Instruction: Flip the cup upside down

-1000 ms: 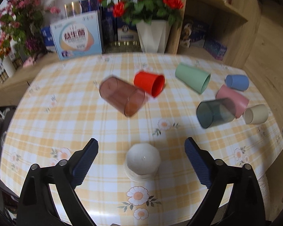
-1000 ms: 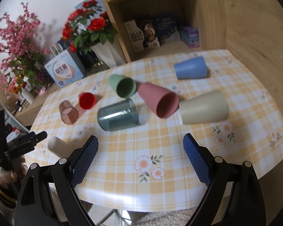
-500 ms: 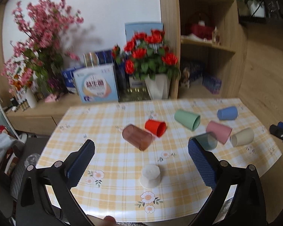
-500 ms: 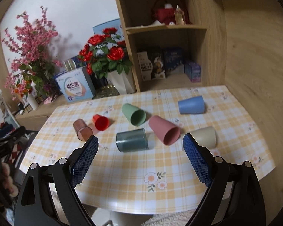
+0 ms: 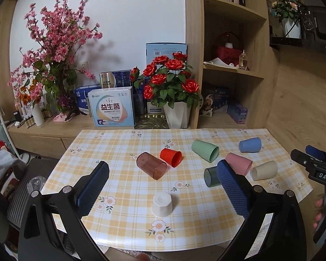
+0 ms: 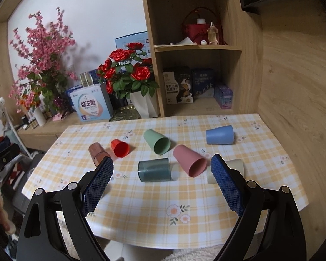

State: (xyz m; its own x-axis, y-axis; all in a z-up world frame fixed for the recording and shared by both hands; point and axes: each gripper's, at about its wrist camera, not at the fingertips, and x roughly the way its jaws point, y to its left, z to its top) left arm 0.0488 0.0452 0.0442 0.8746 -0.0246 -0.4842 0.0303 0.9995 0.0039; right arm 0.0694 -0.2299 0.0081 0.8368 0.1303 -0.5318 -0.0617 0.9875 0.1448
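A white cup (image 5: 162,201) stands upside down near the front of the checked table (image 5: 123,152). Several cups lie on their sides: brown (image 5: 151,168), red (image 5: 171,157), green (image 5: 205,150), blue (image 5: 250,145), pink (image 5: 239,166), cream (image 5: 264,170) and dark teal (image 5: 211,176). My left gripper (image 5: 163,178) is open and empty, held back above the table's front edge. My right gripper (image 6: 162,173) is open and empty, also held back; the teal cup (image 6: 154,169) and pink cup (image 6: 189,160) lie ahead of it. The white cup is hidden in the right wrist view.
A white vase of red roses (image 5: 173,100), boxes (image 5: 112,110) and pink blossoms (image 5: 54,50) stand on the sideboard behind the table. A wooden shelf unit (image 6: 195,47) rises at the back right. The right gripper's body shows at the left wrist view's right edge (image 5: 313,163).
Both grippers have pulled up and back from the table, so the cups look smaller and farther. The white cup stays upside down where it stood.
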